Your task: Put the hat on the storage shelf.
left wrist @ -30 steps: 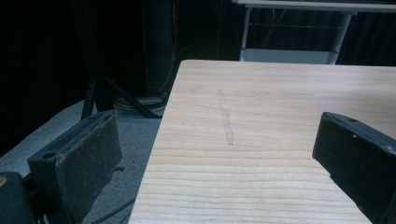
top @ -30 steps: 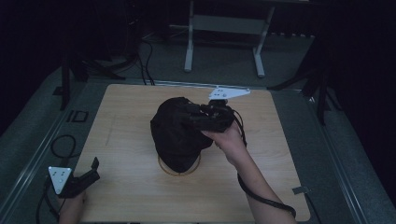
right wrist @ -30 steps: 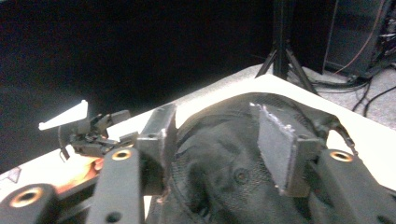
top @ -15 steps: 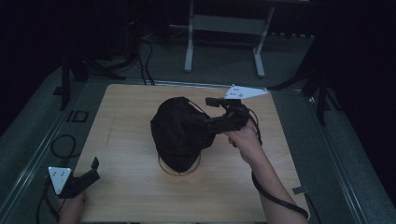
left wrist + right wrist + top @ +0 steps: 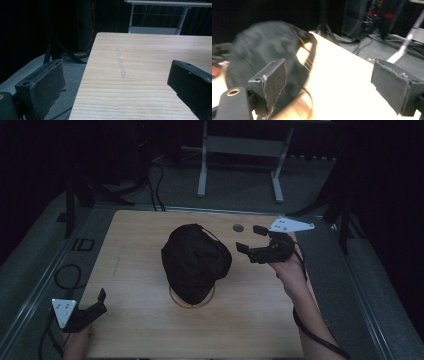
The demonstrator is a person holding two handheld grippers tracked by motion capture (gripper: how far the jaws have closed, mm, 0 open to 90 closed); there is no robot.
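A black cap (image 5: 196, 260) sits mid-tabletop (image 5: 140, 270) on a thin ring (image 5: 192, 299). The right gripper (image 5: 248, 239) hovers just right of the cap, apart from it; its jaws have just been opening and stand spread, nothing between them. The left gripper (image 5: 100, 296) rests well left of the cap, jaws spread, empty.

Bare table (image 5: 135, 250) lies open left and right of the black cap (image 5: 195, 260), the lone mid-table obstacle

Both claws are chunky black things: left claw (image 5: 100, 301), right claw (image 5: 248, 240). Each carries a pale grey triangular plate with small dots, worn fuzzy-edged pads, and a trailing black cable. Forearms bare, no sleeves.
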